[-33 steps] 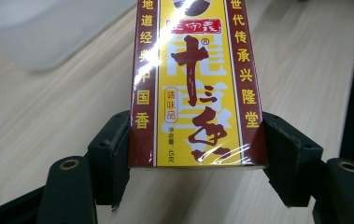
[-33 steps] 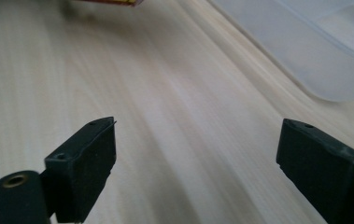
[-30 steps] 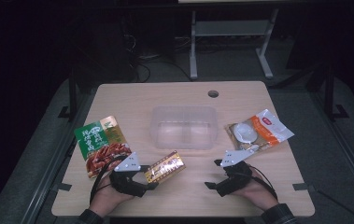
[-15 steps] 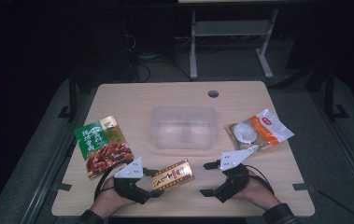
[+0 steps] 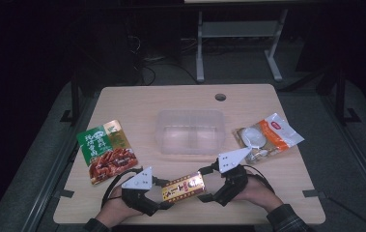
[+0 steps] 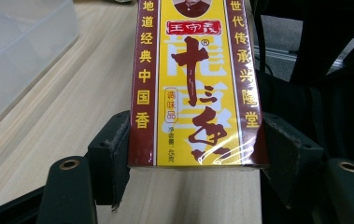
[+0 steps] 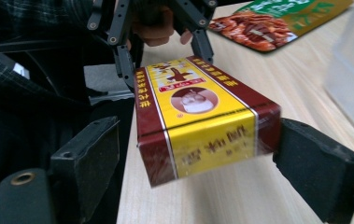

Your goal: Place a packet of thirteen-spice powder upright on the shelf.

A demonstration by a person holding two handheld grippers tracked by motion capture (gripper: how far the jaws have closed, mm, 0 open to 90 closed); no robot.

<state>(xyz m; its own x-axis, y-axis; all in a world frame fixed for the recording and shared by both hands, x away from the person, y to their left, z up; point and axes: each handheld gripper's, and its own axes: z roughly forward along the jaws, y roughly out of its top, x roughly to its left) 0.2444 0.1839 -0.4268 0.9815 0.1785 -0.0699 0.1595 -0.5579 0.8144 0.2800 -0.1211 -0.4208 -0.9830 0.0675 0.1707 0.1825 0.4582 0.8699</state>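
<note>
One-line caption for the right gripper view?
Left gripper holds the red-and-yellow box above the table, its near end between the right gripper's open fingers.

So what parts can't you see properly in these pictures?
- Yellow box: left gripper view's top edge cuts off its far end.
- Clear tub: right gripper view's right edge cuts it off.
- White snack bag: print too small in high view.
- Right hand-held gripper: right pad's contact with the box can't be judged; the left pad stands clear.
</note>
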